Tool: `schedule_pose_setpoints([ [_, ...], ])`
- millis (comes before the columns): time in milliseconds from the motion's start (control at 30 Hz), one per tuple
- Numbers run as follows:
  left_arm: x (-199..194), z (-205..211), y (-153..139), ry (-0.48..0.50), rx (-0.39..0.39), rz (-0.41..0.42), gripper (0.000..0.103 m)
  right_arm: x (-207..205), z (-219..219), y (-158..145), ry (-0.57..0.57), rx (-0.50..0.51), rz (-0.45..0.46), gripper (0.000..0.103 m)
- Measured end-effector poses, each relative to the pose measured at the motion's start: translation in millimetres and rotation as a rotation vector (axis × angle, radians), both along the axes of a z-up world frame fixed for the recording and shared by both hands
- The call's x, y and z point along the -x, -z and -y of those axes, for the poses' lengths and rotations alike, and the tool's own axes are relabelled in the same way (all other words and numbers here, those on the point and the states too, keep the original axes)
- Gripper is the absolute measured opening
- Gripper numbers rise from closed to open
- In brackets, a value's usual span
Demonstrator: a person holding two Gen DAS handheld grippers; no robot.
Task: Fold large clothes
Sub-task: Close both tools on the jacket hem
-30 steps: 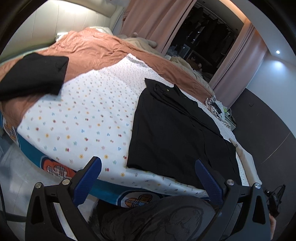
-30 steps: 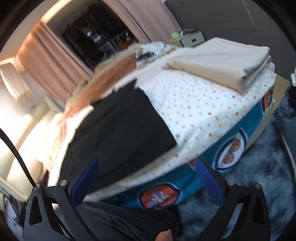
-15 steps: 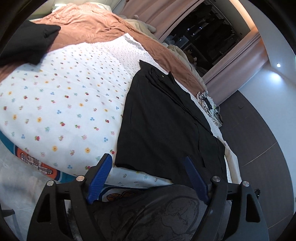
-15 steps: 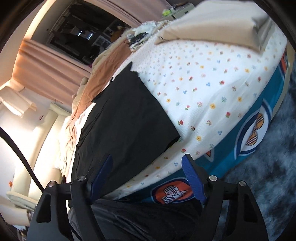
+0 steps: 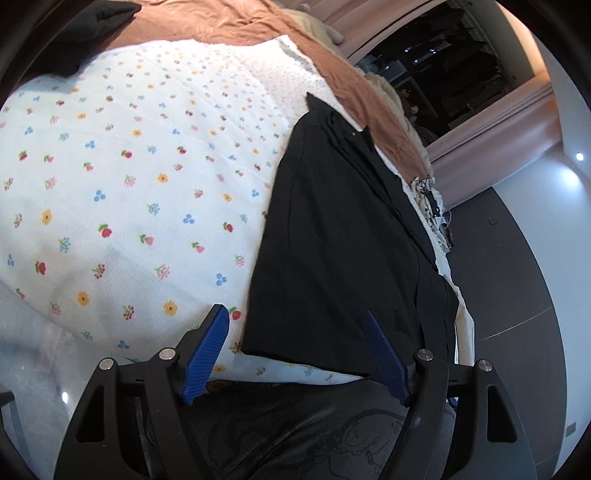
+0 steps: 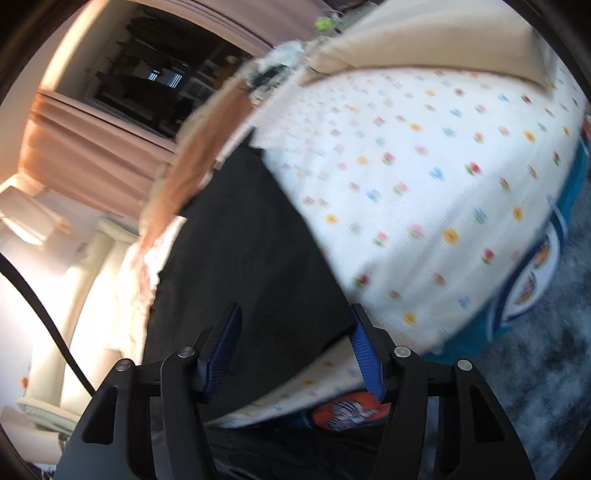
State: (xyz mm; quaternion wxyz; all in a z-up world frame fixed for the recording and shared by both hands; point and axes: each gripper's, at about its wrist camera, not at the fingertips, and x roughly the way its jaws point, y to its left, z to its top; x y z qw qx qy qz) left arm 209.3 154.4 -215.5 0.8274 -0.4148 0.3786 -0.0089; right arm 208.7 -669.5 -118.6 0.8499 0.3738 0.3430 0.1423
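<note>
A large black garment [image 5: 340,240] lies flat on the flowered white bedspread [image 5: 129,184], its near hem at the bed's front edge. My left gripper [image 5: 295,328] is open, its blue fingers [image 5: 207,347] straddling the hem's near left corner just above the cloth. In the right wrist view the same garment [image 6: 251,266] fills the middle. My right gripper [image 6: 295,328] is open, its fingers [image 6: 364,354] either side of the hem's near right corner. Neither holds cloth.
A folded black garment [image 5: 74,40] lies at the far left on a rust-brown blanket [image 5: 258,26]. A folded beige stack [image 6: 443,40] sits at the bed's far right. The bed's side is teal with round emblems [image 6: 532,284]. A dark shaggy rug [image 6: 546,387] covers the floor.
Both grippers have moved forward and down toward the garment's near hem, and their jaws have narrowed somewhat. The garment has not moved.
</note>
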Motion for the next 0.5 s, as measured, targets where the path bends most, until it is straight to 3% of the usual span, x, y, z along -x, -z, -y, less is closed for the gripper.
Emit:
schedule_pose_setpoints([
  [133, -6.1, -1.0, 2.9, 0.010, 0.047, -0.005, 0.076, -1.6, -3.2, -7.5, -0.041, -0.026, 0.058, 0.055],
  [333, -19.3, 4.3, 6.7, 0.047, 0.117, -0.018, 0.076, -11.2, -6.3, 4.1, -0.028, -0.018, 0.017, 0.055],
  [500, -24.4, 4.0, 7.1, 0.059, 0.254, 0.030, 0.076, -22.9, -9.7, 5.0, -0.024, -0.057, 0.038, 0.055],
])
